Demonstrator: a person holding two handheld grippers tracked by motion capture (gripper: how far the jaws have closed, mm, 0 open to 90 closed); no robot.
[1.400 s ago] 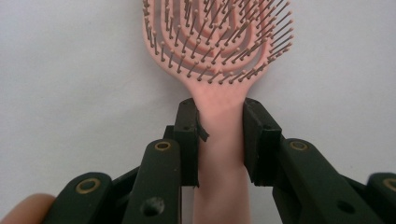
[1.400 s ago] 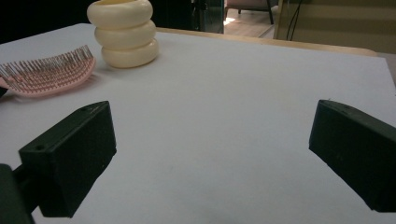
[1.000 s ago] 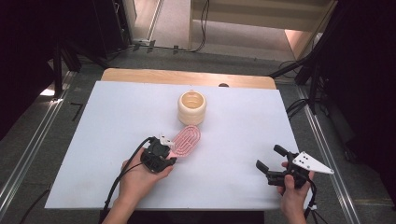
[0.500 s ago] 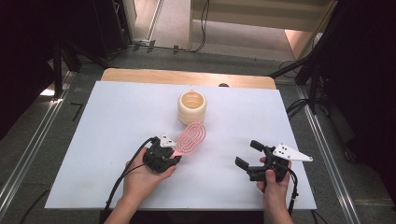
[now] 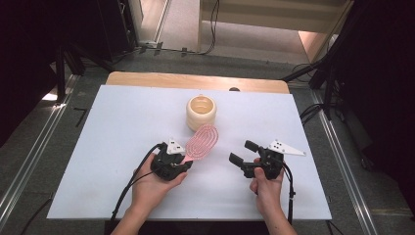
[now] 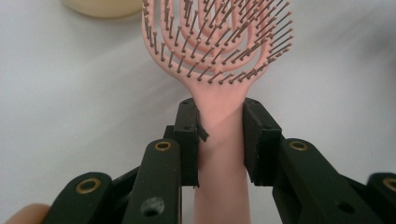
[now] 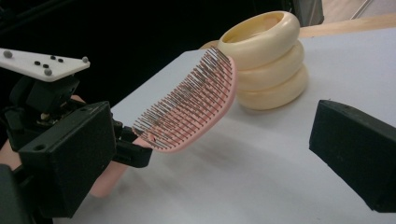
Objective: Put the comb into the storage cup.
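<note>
A pink hairbrush (image 5: 201, 142) is held by its handle in my left gripper (image 5: 185, 159), near the table's front middle. In the left gripper view both pads clamp the handle just below the bristled head (image 6: 219, 42), so the left gripper (image 6: 219, 126) is shut on it. The head is lifted off the table and tilted, bristles up, as the right gripper view shows the hairbrush (image 7: 191, 107). My right gripper (image 5: 243, 152) stands open to the right of the brush, its jaws pointing at it with nothing between them (image 7: 212, 158).
A cream ribbed cup (image 5: 201, 112) stands just behind the brush head, also seen as the cream cup (image 7: 268, 60). The white table top (image 5: 112, 117) stretches wide to the left and right. Cables trail from both grippers toward the front edge.
My right gripper has moved left across the table toward the brush. The left hand has stayed in place, and the brush head has turned to show more of its face.
</note>
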